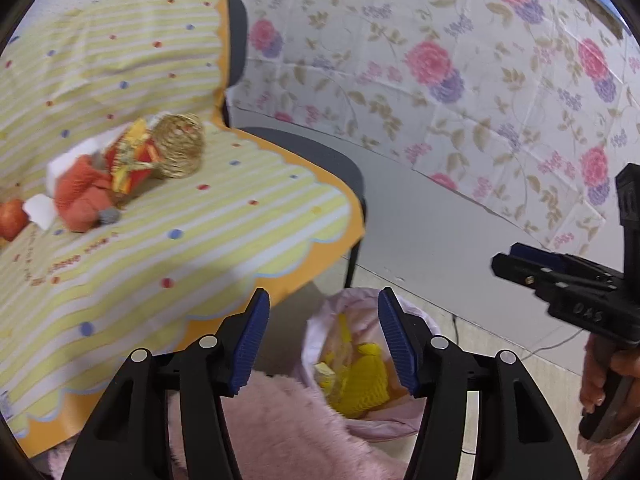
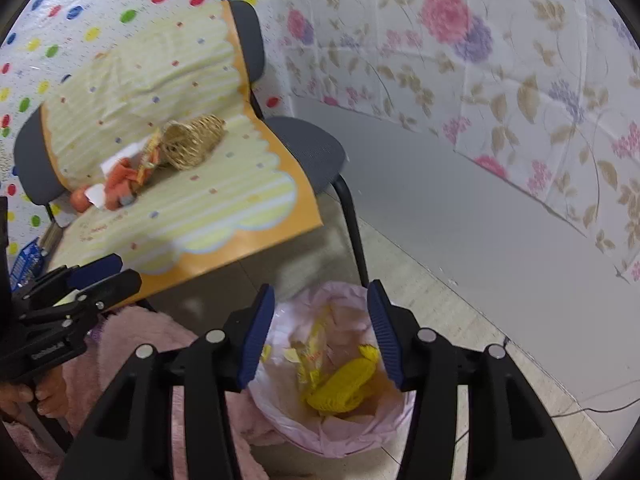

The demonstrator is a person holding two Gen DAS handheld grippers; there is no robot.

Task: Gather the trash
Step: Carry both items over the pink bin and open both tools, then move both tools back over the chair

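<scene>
Below both claws, the pink-lined trash bin (image 2: 332, 432) holds yellow foam netting (image 2: 344, 388); left gripper (image 1: 320, 340) and right gripper (image 2: 322, 330) gape, 2 empty.

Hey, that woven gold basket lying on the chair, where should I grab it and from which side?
Probably by the rim of its open mouth. The basket lies on its side on the striped cloth, mouth facing the pile of wrappers. Come from above, one finger inside and one outside the upper rim; the rounded body looks too wide.
</scene>
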